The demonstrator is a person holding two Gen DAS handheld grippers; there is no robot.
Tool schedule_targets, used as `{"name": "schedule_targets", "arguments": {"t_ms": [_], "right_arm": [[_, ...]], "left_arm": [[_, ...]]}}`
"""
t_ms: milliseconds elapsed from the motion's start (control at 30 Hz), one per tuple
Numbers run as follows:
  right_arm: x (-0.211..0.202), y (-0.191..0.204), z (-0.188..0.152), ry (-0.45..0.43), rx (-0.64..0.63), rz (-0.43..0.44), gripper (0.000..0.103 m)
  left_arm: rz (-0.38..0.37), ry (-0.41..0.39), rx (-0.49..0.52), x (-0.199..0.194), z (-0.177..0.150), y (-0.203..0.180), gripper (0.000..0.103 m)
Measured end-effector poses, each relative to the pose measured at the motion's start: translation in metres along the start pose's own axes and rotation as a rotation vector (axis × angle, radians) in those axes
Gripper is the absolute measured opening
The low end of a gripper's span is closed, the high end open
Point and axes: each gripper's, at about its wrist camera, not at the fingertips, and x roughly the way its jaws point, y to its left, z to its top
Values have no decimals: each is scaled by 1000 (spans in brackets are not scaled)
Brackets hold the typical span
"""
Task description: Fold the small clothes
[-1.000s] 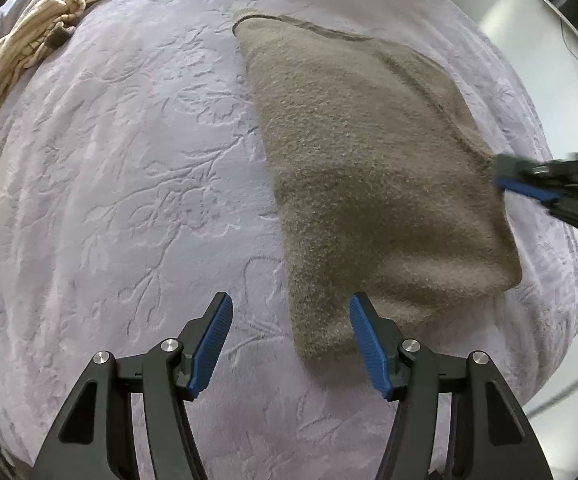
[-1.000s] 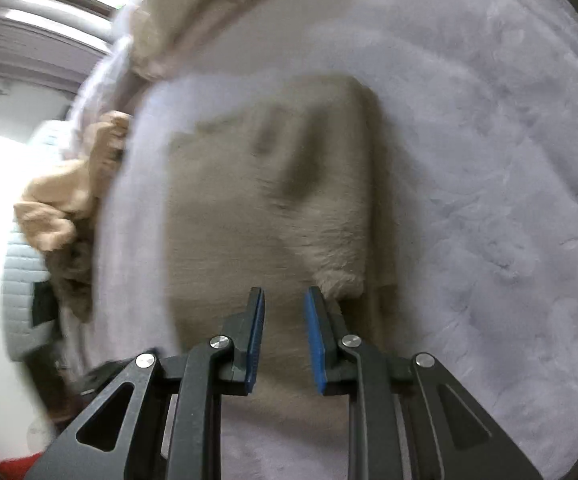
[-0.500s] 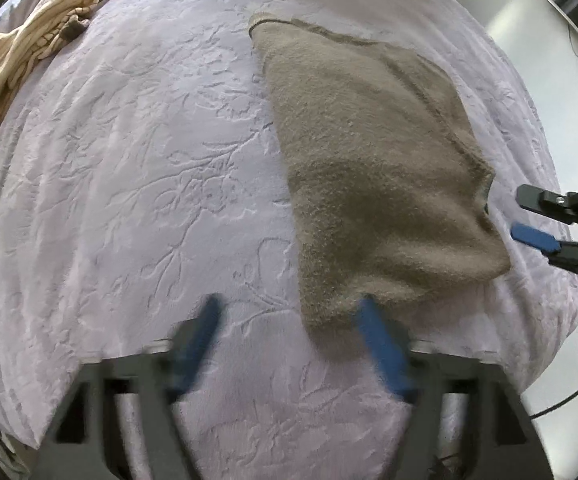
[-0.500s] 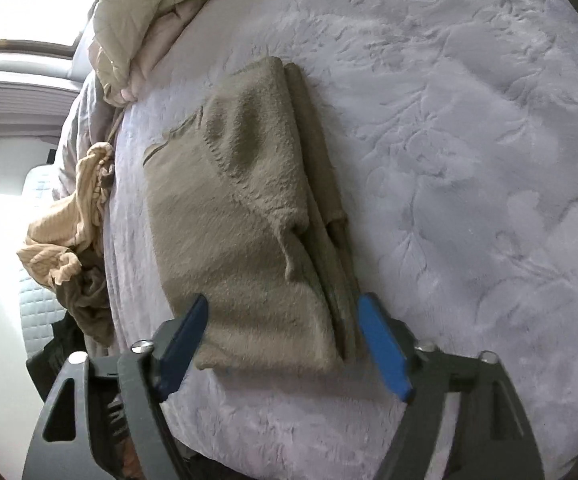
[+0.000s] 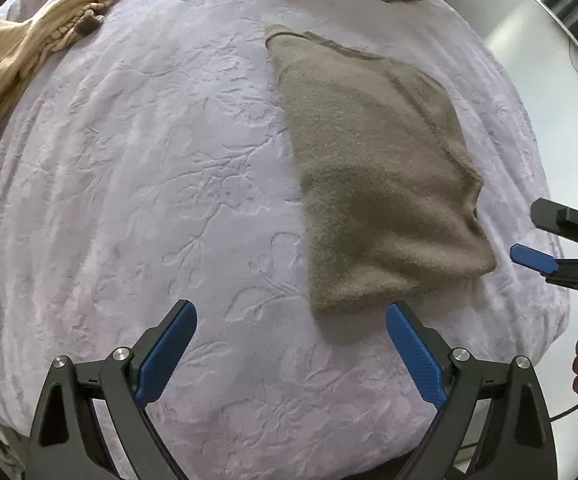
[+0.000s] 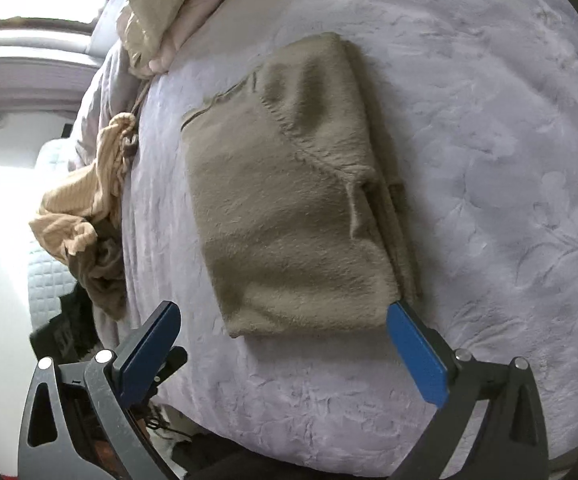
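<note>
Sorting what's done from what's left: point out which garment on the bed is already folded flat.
The taupe fuzzy sweater, a neat rectangle mid-bed. The tan ribbed garment lies crumpled at the bed's edge.

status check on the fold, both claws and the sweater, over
Left claw open, empty. Right claw open, empty, near the folded edge. Brown sweater folded, flat on the lavender bedspread. Nothing in the way.

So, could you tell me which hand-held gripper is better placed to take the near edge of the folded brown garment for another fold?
Probably the right hand-held gripper: open, with the brown garment centred between its fingers. The left hand-held gripper, also open, points mostly at bare bedspread.
</note>
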Motion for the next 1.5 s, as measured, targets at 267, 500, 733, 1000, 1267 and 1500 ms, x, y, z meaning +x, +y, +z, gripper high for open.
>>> {"name": "schedule_targets", "arguments": {"t_ms": [267,500,733,1000,1267,1500], "right_arm": [[-20,12,4,-82,43,153,103],[-30,17,5,-105,106,240,103],[-54,39,11,-177,28,333,103],[-50,32,28,-114,-16,176,103],[-41,7,39,-82,-9,104,103],[-30,-18,45,-40,22,82,103]], "left_arm": [[-31,-42,-36,-15,-1,7,96],[-29,-57,-22,-23,-1,6,96],[-20,-77,-20,-34,9,2,96],[-1,-50,-72,-27,26,0,96],[48,-20,-69,-14,30,-7,96],[72,7,-66,-2,34,-15,96]]}}
